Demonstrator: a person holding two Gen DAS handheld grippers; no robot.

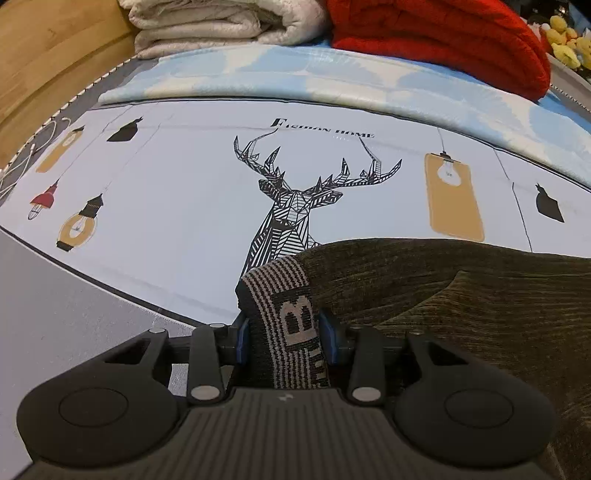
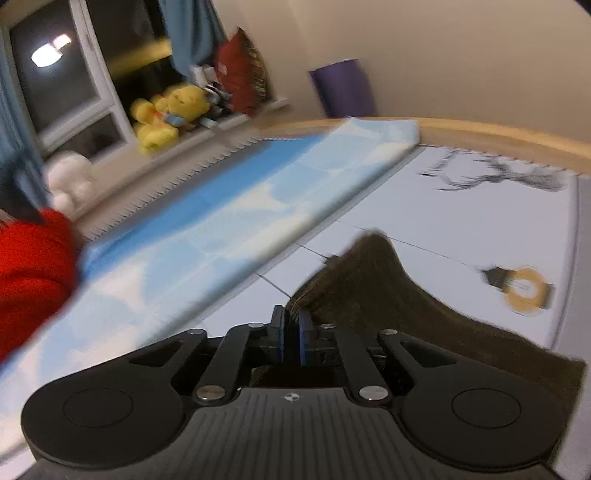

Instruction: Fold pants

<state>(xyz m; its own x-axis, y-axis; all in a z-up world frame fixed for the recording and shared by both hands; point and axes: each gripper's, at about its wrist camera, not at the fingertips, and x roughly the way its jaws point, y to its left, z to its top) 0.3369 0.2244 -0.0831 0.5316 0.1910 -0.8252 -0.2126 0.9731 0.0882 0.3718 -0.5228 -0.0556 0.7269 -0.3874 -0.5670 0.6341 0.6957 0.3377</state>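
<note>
Dark olive-brown pants (image 1: 461, 314) lie on a white bed sheet (image 1: 177, 206) printed with a black deer. In the left wrist view my left gripper (image 1: 286, 332) is shut on the pants' striped elastic waistband (image 1: 286, 295), which carries a large letter B and stands up between the blue pads. In the right wrist view, which is blurred, my right gripper (image 2: 291, 334) is shut on an edge of the same pants (image 2: 369, 288); the fabric rises from the narrow gap between the pads and drapes to the right.
Folded cream blankets (image 1: 221, 22) and a red blanket (image 1: 443, 37) lie at the bed's far side on a blue-and-white cover (image 1: 332, 70). A wooden wall (image 1: 44, 55) is at the left. Yellow plush toys (image 2: 166, 114) sit on the window sill; a purple roll (image 2: 343, 88) stands by the wall.
</note>
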